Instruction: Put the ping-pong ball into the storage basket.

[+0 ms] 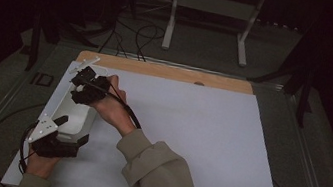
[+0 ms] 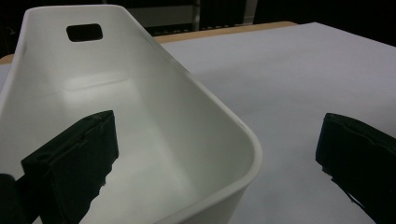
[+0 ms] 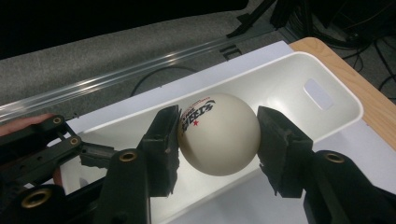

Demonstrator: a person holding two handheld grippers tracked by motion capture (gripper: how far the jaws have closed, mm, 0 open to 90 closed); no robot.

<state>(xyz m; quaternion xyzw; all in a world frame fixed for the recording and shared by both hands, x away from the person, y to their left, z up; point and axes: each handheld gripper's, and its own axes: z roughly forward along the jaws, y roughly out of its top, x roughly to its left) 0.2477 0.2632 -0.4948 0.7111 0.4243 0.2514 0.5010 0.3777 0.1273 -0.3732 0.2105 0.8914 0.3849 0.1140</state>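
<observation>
Clamping a white table-tennis ball with black and red print, the right gripper has one black pad pressed on each side of it at the centre of the right gripper view. Below the ball lies a long white plastic bin with rounded corners and a handle slot, running from lower left to upper right of that view.

In the left gripper view the left gripper has its jaws wide apart, one inside the bin at lower left, the other outside it at lower right, straddling the near wall without touching it.

In the high view both grippers sit at the left over a pale sheet covering the table.
</observation>
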